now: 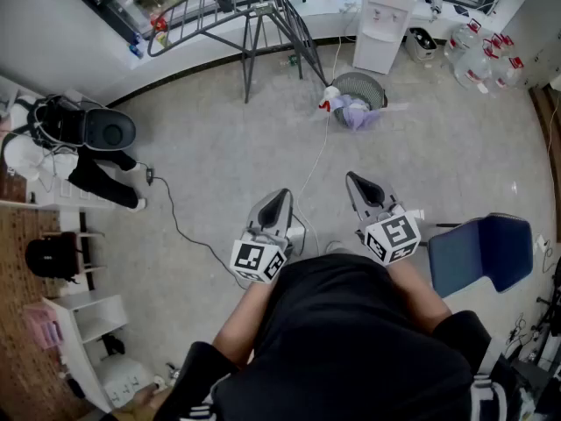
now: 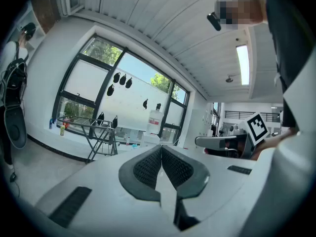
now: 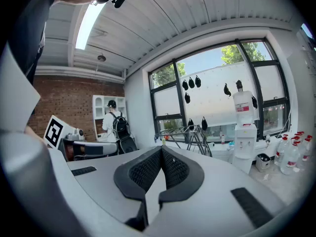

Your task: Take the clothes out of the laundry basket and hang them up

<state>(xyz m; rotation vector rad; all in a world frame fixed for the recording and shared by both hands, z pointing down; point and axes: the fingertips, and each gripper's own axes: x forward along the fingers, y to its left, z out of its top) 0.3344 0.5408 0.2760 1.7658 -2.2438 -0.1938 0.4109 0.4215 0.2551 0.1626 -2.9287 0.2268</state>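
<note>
A round mesh laundry basket (image 1: 358, 91) with pale lilac and white clothes (image 1: 357, 110) in it stands on the floor ahead, slightly right. Behind it a grey folding drying rack (image 1: 232, 9) stands by the window; the same drying rack (image 2: 96, 132) shows in the left gripper view and, as the drying rack (image 3: 190, 135), in the right gripper view. My left gripper (image 1: 281, 195) and right gripper (image 1: 351, 180) are held side by side close to my body, well short of the basket. Both are shut with nothing between the jaws.
A white water dispenser (image 1: 383, 20) stands right of the rack, with water bottles (image 1: 480, 58) beyond. A blue chair (image 1: 480, 253) is at my right. A cable (image 1: 182, 226) crosses the floor. At left are white shelves (image 1: 66, 331), black clothing (image 1: 103, 179) and a dark chair (image 1: 96, 128).
</note>
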